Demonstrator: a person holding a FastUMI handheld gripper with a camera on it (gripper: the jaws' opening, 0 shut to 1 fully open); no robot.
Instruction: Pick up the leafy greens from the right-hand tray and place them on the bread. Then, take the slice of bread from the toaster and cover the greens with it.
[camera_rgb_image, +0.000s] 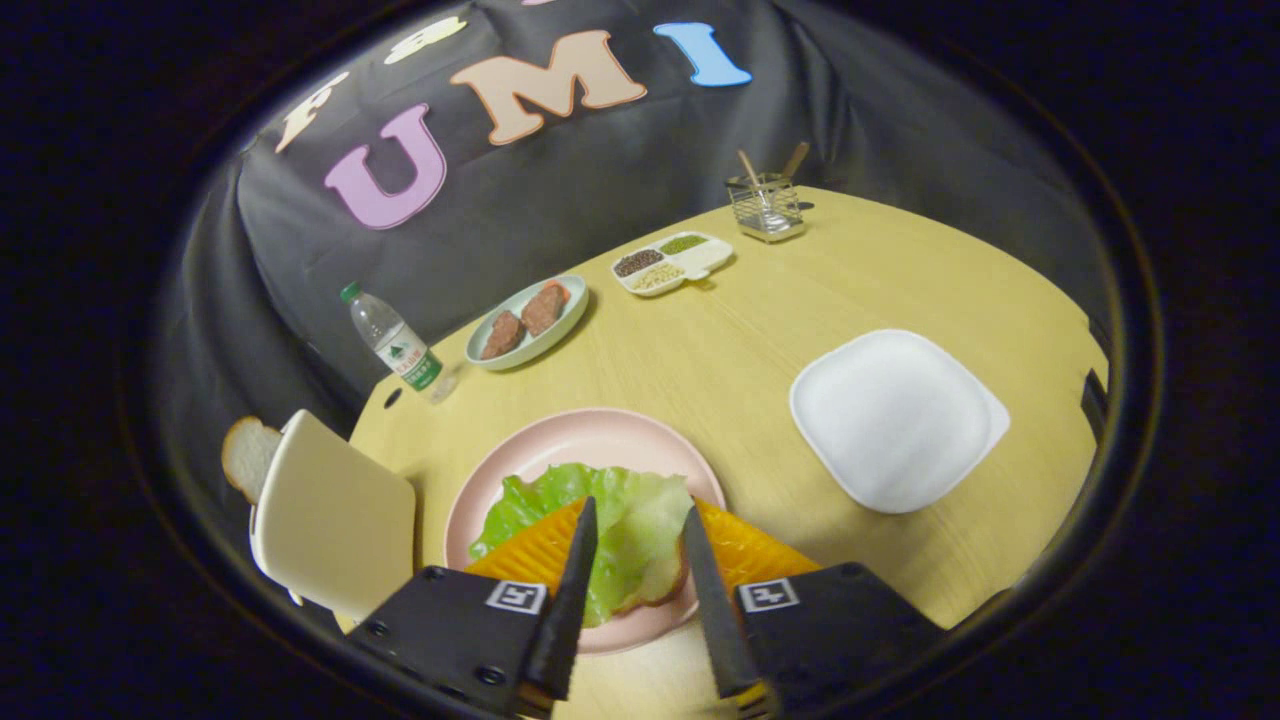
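Jaws parted to a narrow gap, poised low over the pink plate, nothing pressed between them; leafy greens visible through the gap, lying loose on the bread, crust edge peeking out at the near side. Greens apparently already delivered, so first half of the task judged done; gap likely just wide enough for letting the leaf go. White tray to the right of the plate, bare on top, consistent with greens taken from it. Toaster just left of the plate, cream-coloured, close beside the left finger; slice of bread sticking out of its far side, upright, not yet taken. Next move judged: lift clear, swing left to that slice. Toaster body itself the main thing in the way, standing between jaws and slice, so approach from above probably needed. Water bottle beyond the toaster, near enough to be nudged on a wide swing. Farther back on the counter, well apart from the work: green dish with two brown pieces, divided dish of grains, wire holder with wooden utensils
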